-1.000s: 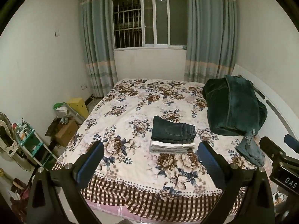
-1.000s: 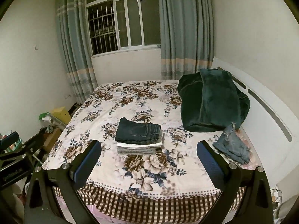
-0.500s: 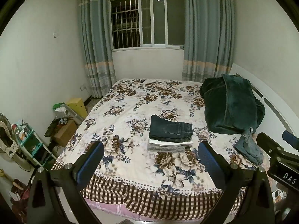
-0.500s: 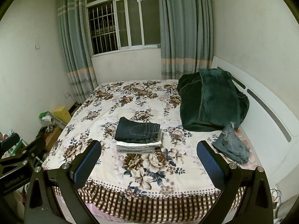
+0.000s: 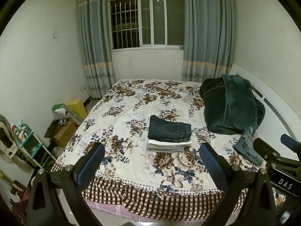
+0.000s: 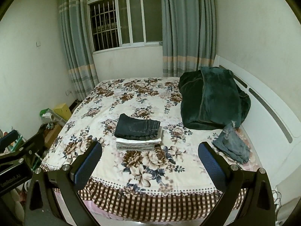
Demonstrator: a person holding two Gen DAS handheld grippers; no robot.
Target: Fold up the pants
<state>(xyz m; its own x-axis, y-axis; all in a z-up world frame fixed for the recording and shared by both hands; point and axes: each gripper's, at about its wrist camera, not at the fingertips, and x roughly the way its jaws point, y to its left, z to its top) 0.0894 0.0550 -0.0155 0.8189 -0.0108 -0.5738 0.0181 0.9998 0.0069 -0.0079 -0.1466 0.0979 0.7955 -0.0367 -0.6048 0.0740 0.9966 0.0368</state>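
Bedspread (image 5: 131, 101) lies open left of the folded stack (image 5: 169, 135); green blanket (image 5: 231, 105) blocks the right.

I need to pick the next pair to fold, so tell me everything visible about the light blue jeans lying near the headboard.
The light blue jeans are faded denim with a frayed, torn patch near their far end. They lie crumpled and unfolded on the floral bedspread, near the bed's right edge by the white headboard. Their far end reaches the dark green blanket. Neither hand-held gripper touches them.
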